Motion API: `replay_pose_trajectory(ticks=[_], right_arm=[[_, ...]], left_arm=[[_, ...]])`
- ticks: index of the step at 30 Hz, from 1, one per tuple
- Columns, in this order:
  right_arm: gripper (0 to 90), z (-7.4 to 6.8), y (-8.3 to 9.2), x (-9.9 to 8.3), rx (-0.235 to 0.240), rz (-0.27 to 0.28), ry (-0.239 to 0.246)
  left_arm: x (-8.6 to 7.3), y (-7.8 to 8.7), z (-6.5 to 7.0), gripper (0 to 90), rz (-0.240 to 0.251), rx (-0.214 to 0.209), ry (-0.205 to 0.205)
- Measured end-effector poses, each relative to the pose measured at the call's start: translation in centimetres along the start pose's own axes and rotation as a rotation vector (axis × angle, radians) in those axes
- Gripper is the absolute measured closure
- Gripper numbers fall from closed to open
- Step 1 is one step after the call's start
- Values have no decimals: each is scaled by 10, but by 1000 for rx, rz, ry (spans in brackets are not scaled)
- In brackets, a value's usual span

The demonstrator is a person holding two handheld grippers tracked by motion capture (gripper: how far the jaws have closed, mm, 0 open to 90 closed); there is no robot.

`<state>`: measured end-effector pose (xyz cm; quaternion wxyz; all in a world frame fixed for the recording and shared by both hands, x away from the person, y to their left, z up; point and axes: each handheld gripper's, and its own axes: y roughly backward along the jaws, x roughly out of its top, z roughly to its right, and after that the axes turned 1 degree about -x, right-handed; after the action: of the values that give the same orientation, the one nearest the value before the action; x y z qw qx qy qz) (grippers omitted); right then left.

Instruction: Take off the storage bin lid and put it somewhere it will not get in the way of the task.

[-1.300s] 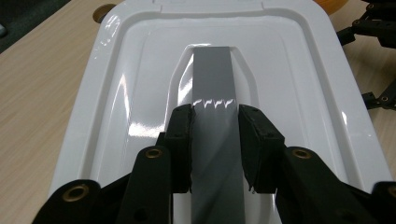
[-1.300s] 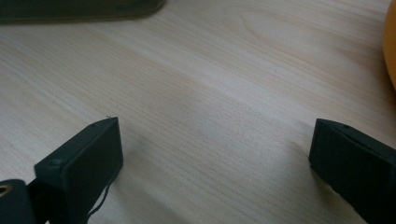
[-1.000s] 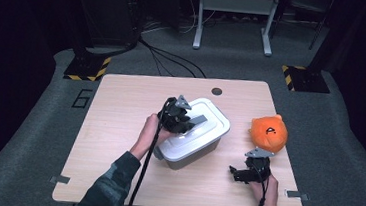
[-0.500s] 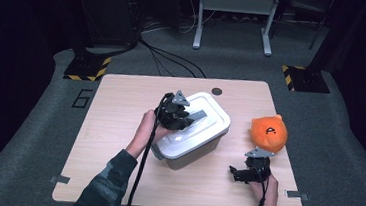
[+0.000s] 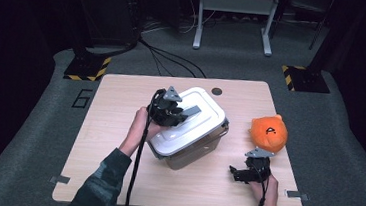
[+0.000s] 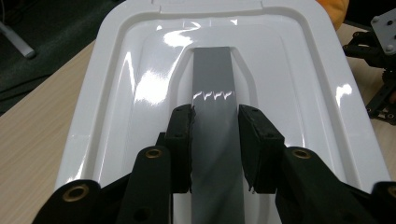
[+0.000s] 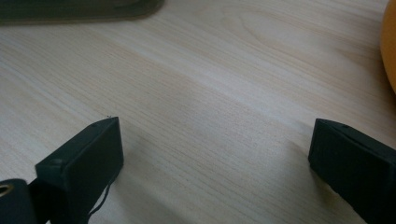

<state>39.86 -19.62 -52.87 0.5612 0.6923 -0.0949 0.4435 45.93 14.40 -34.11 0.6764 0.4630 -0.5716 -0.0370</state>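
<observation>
Lidded white storage box sits mid-table, one end tilted up, its single grey handle pinched in my left claw. My right claw rests spread wide over bare wood beside one orange plush toy bearing a small dark mark I can't read.

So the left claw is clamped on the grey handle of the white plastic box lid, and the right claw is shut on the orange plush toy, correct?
Not quite. The left claw is clamped on the grey handle of the white plastic box lid, but the right claw holds nothing: the right gripper view shows its jaws wide open over the bare wooden table, with the orange plush toy beside it.
</observation>
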Motion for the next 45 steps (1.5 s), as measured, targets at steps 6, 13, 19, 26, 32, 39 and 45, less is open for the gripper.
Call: replay_pose_trajectory(ticks=[6,13,19,26,32,39,45], right_arm=[[24,0,0,0,0,0,-2],[24,0,0,0,0,-2,-4],[24,0,0,0,1,-2,-5],[24,0,0,0,0,-1,-3],[24,0,0,0,1,-2,-5],[24,0,0,0,2,-3,-1],[24,0,0,0,2,-3,-1]], left_arm=[[-4,7,-5,666,-2,20,8],[-11,15,-13,666,2,40,31],[-20,22,-23,666,-1,64,49],[-29,30,-31,666,-1,86,74],[-32,35,-37,666,0,97,84],[-41,41,-47,666,-4,124,114],[-50,49,-55,666,-9,142,134]])
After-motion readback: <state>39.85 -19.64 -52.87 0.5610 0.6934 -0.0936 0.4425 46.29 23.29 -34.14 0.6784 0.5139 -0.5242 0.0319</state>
